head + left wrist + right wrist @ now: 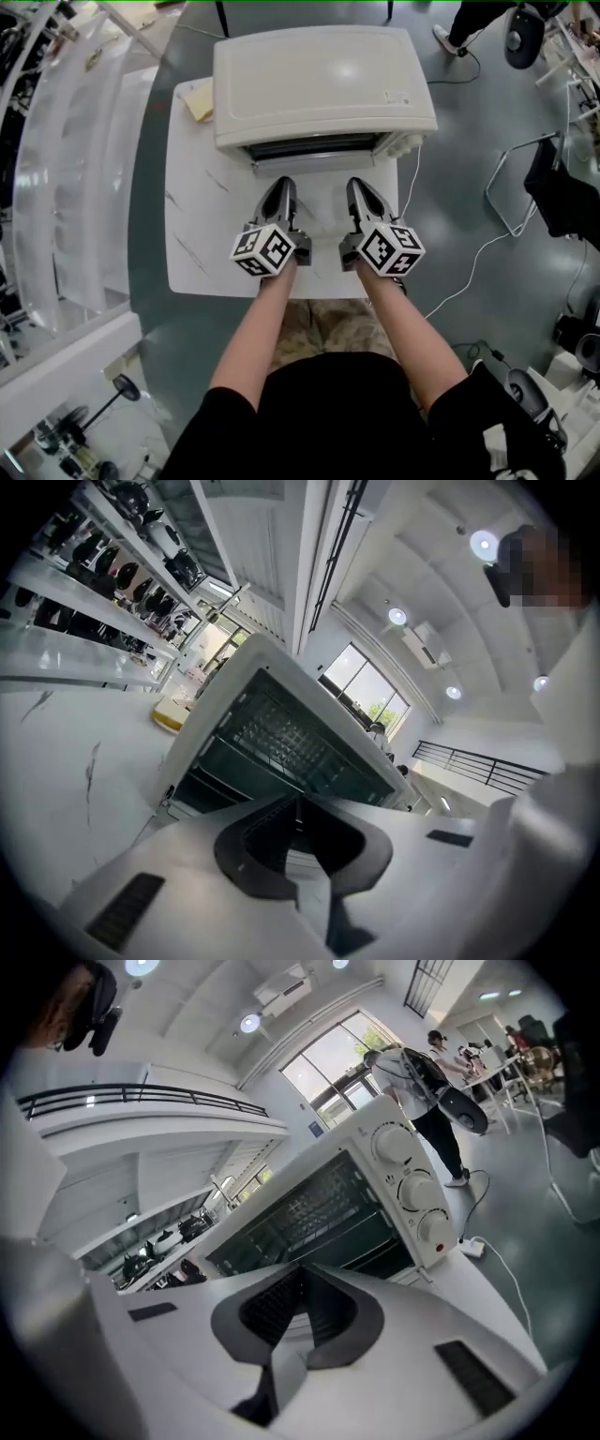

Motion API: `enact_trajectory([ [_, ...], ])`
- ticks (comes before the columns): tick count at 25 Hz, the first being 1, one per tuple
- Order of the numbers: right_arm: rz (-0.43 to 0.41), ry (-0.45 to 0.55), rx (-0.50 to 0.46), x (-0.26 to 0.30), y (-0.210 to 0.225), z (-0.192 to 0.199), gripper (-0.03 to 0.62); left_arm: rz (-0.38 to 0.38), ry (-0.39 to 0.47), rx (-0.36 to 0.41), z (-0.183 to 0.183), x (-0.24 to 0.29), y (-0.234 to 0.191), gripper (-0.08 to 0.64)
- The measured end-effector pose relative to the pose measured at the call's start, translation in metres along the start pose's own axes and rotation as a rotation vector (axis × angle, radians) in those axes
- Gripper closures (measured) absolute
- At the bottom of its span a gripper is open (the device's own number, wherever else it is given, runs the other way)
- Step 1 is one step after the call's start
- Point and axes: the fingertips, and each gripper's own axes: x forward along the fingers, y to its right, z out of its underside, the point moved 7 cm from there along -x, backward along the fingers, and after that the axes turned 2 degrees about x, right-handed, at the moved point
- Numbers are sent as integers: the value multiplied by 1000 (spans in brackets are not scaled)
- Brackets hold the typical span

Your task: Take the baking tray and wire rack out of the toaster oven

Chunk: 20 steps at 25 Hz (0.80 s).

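1. The left tongs [281, 184] and right tongs [362, 186] are held pressed together, empty, facing the toaster oven [323, 84] on the bench [192, 244], likely to open it.
2. The wire rack [319, 1206] is seen inside; the baking tray is not discernible.

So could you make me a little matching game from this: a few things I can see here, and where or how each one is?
Things:
1. toaster oven
2. yellow pad
3. white cable
4. left tongs and right tongs

Descriptions:
A. trailing across the floor
B. shut and empty, pointing at the oven
C. at the far end of the table
D. tucked against the oven's left side

Pairs: 1-C, 2-D, 3-A, 4-B.
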Motion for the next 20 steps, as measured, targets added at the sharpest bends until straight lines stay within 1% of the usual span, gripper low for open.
enact_trajectory([
  [4, 4, 55, 104, 26, 19, 1, 569, 9, 44, -54, 2, 23, -24, 543],
  [7, 21, 92, 186, 44, 40, 2, 564, 13, 58, -105, 9, 40, -40, 540],
  [9, 30, 99, 237, 57, 52, 4, 529, 9, 58, -136, 15, 51, -48, 533],
  [10, 32, 96, 249, 63, 57, 5, 507, 5, 58, -155, 17, 55, -52, 512],
  [11, 35, 93, 252, 69, 61, 5, 498, 2, 59, -177, 20, 59, -55, 474],
  [12, 37, 91, 253, 75, 65, 6, 489, 2, 61, -202, 22, 63, -59, 439],
  [14, 37, 100, 271, 86, 71, 8, 475, 9, 74, -257, 25, 71, -65, 418],
  [16, 38, 113, 311, 94, 76, 11, 462, 17, 91, -323, 30, 77, -69, 397],
  [19, 35, 142, 377, 102, 81, 14, 451, 49, 111, -443, 38, 84, -72, 397],
  [20, 35, 156, 406, 107, 83, 14, 449, 64, 118, -466, 37, 90, -73, 397],
])
